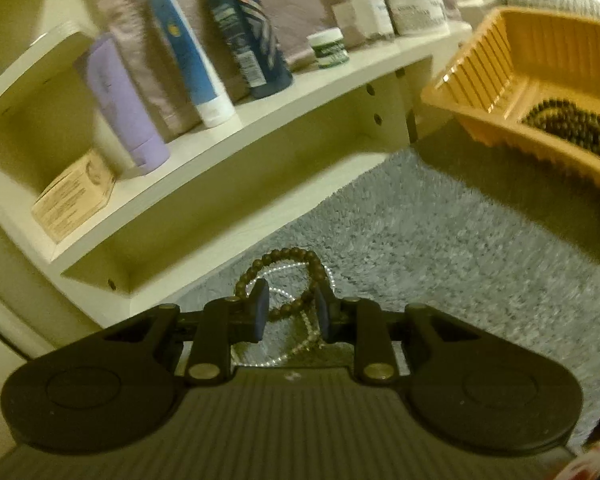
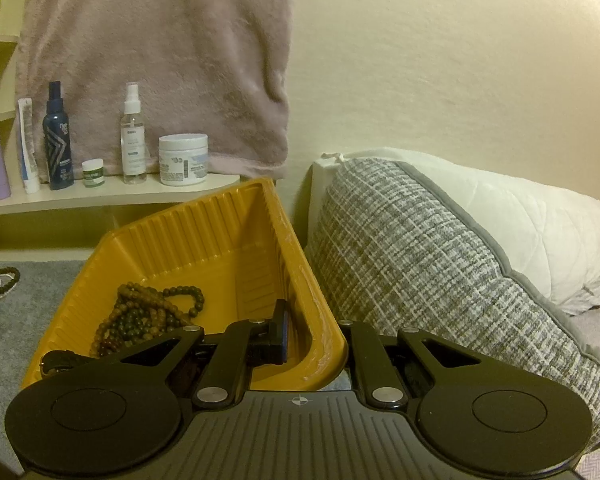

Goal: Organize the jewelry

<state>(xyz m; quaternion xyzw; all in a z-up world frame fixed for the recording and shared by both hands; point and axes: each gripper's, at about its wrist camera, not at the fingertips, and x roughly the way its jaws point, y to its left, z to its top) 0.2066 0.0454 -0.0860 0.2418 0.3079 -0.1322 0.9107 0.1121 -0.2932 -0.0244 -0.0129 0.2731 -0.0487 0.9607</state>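
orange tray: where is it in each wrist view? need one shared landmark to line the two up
Left wrist view: orange tray at the upper right edge, dark beads in it, raised above the grey rug.
Right wrist view: same tray centre, tilted; the right gripper is clamped on its near rim.
Shared landmark: dark blue spray bottle on the white shelf.
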